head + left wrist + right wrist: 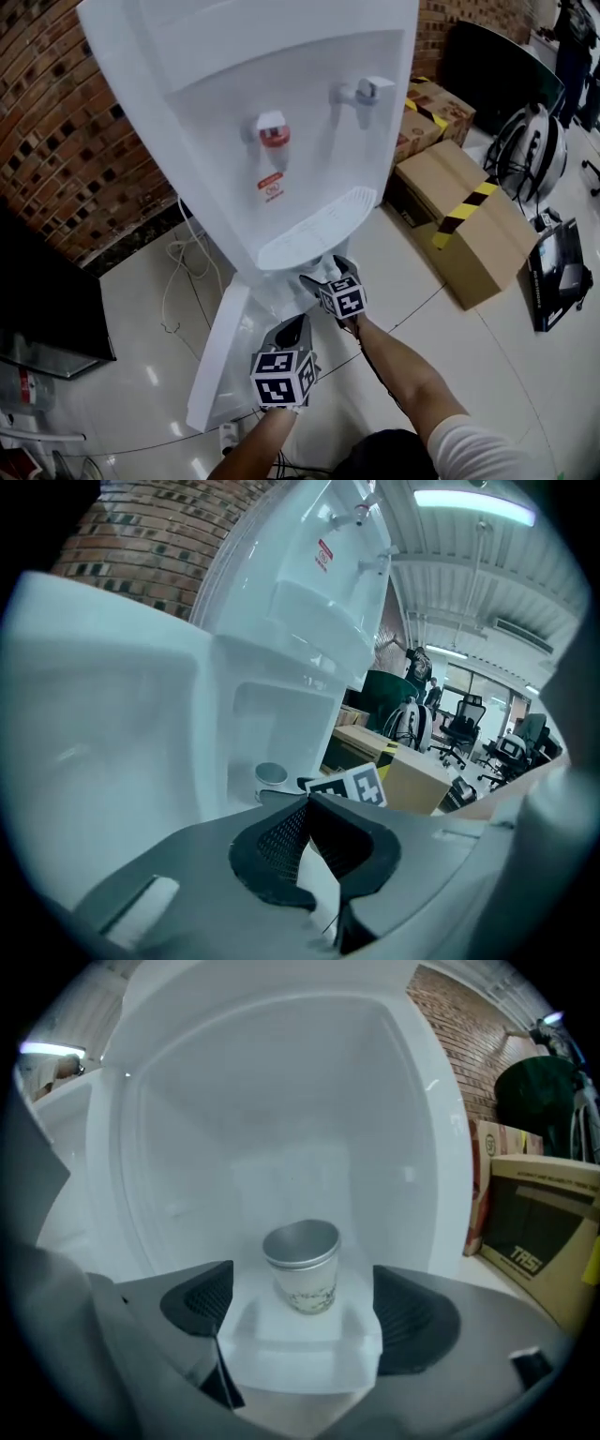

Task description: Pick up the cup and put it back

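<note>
A small paper cup with a grey inside stands upright on a white ledge inside the lower compartment of the white water dispenser. My right gripper is open just in front of it, with a pad on either side and not touching it. In the left gripper view the cup shows deep in the compartment, beside the right gripper's marker cube. My left gripper is shut with nothing in it and hangs back by the open door. In the head view the cup is hidden under the dispenser's drip tray.
The compartment's white door stands open to the left. Cardboard boxes lie on the floor at the right, and white cables trail at the left by the brick wall. A black panel stands at far left.
</note>
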Demonstrator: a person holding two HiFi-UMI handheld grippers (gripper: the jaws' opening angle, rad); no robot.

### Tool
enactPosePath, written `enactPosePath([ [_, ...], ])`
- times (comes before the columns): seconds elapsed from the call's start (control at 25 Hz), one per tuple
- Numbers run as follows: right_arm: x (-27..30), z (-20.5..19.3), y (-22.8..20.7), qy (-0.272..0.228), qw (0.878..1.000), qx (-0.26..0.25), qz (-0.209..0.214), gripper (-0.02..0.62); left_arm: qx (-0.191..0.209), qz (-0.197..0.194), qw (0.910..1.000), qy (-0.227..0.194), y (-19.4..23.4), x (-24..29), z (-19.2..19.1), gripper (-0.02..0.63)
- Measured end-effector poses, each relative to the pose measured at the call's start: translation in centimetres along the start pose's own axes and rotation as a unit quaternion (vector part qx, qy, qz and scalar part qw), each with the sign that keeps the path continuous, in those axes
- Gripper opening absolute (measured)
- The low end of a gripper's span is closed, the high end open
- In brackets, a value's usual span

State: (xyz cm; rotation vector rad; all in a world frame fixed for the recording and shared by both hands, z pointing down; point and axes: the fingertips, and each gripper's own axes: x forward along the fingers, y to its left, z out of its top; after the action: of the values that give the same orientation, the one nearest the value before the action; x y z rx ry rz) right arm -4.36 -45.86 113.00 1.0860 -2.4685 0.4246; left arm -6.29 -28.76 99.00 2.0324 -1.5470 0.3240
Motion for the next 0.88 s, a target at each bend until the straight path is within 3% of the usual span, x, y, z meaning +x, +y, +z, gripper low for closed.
enactPosePath([
  [0.16, 2.4, 0.4, -0.2, -0.003, 1.000, -0.006, -0.006, 0.471, 0.015, -0.013, 0.9997, 0.014, -0.2, -0.5, -1.4, 0.002],
  [0.36, 4.0, 0.6, 0.4, -0.010, 1.000, -0.002, -0.009, 0.414, -0.007, -0.007, 0.9997, 0.023, 1.5, -1.1, -2.0, 0.002],
  [0.52, 4.8, 0.6, 0.4, -0.013, 1.000, -0.004, -0.013, 0.409, -0.008, -0.003, 0.9996, 0.026, 2.2, -1.4, -2.3, 0.002],
  [0.6, 4.9, 0.7, 0.1, -0.016, 1.000, -0.002, -0.020, 0.344, -0.009, -0.002, 0.9997, 0.024, 2.4, -1.4, -2.3, 0.002],
  [0.88, 3.2, 1.6, 0.1, -0.029, 0.999, 0.014, -0.012, 0.336, -0.007, 0.001, 0.9998, 0.020, 2.7, -0.5, -2.2, 0.002],
])
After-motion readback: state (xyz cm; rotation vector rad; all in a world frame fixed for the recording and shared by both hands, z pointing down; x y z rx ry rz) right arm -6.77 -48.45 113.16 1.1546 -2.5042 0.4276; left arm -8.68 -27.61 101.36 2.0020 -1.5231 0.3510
